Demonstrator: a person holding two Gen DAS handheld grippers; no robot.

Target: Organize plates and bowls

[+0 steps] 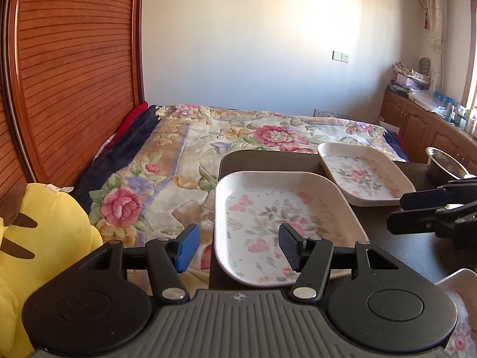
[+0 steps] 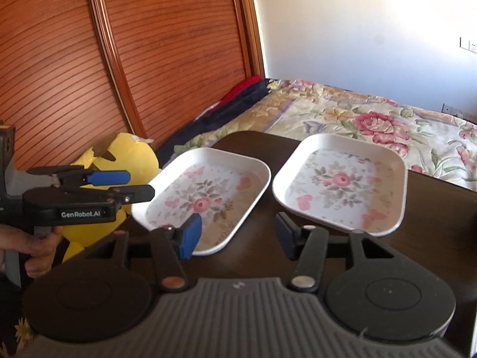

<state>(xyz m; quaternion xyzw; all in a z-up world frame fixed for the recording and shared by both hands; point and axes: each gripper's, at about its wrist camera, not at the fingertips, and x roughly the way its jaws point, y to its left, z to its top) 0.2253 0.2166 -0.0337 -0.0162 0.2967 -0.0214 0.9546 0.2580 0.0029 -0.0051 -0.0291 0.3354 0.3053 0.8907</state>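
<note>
- The worktop (image 2: pixel 432 208) is a dark brown, glossy slab with a rounded far left corner, standing right against a bed (image 1: pixel 184 155) spread with a floral quilt.
- Two white rectangular plates with pink flower prints lie flat on it, apart from each other: the near plate (image 1: pixel 268 217) sits at the worktop's left edge with its corner slightly overhanging, and the far plate (image 1: pixel 360 173) lies toward the far edge.
- A steel bowl (image 1: pixel 444 164) stands near the far right part of the worktop, beyond the far plate – only part of it shows.
- A third floral dish (image 1: pixel 459 313) peeks in at the near right corner, mostly out of view.
- Left tongs (image 1: pixel 238 247): spread wide and holding nothing, hovering over the near plate's left rim, one blue pad outside the worktop edge, the black pad above the plate.
- Right tongs (image 2: pixel 238 234): also spread wide and empty, above bare worktop at the gap between the two plates.
- A person's hand (image 2: pixel 38 247) grips the left tool's handle.
- Room: a slatted red-brown wooden wardrobe (image 1: pixel 74 59) left of the bed, a yellow plush toy (image 1: pixel 50 232) beside the worktop's left edge, a pale wall (image 1: pixel 268 44) behind – sunlit – and low wooden cabinets (image 1: pixel 417 122) on the right carrying clutter.
</note>
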